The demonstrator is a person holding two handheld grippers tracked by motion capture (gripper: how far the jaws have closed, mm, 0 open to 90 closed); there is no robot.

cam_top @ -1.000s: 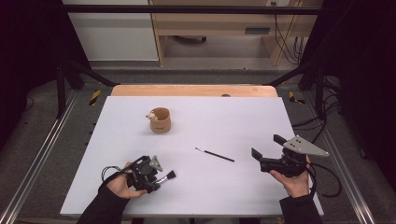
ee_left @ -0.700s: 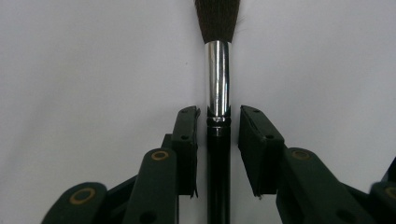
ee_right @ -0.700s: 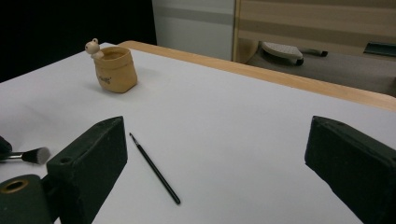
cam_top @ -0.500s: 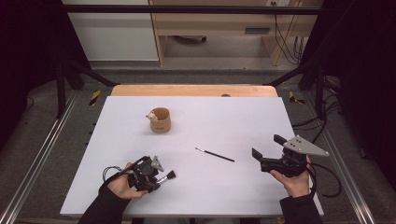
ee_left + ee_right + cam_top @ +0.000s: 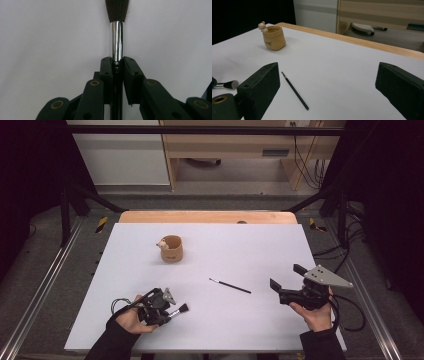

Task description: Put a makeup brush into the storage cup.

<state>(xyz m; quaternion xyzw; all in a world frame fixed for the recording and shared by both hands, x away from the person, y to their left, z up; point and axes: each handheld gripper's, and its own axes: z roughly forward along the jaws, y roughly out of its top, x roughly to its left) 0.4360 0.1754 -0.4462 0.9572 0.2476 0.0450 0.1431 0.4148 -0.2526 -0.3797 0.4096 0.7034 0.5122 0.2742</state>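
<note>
My left gripper [image 5: 167, 312] is shut on a makeup brush [image 5: 116, 40] with a silver ferrule and dark bristles; the brush head [image 5: 182, 309] points right, low over the white table [image 5: 235, 245]. A thin black liner brush [image 5: 230, 285] lies flat on the table's middle, also seen from the right gripper view as a slim brush [image 5: 295, 90]. My right gripper [image 5: 287, 280] stands open at the right, jaws wide apart, nothing between them. A small tan cup [image 5: 171, 248] with a little figure on its rim stands upright at the back left, the same cup [image 5: 273, 37] showing in the right gripper view.
A wooden strip [image 5: 207, 217] borders the table's far edge. Metal rails [image 5: 45, 285] run along both sides. A cable [image 5: 350, 312] trails from the right gripper. A wooden shelf unit [image 5: 235, 150] stands beyond the table.
</note>
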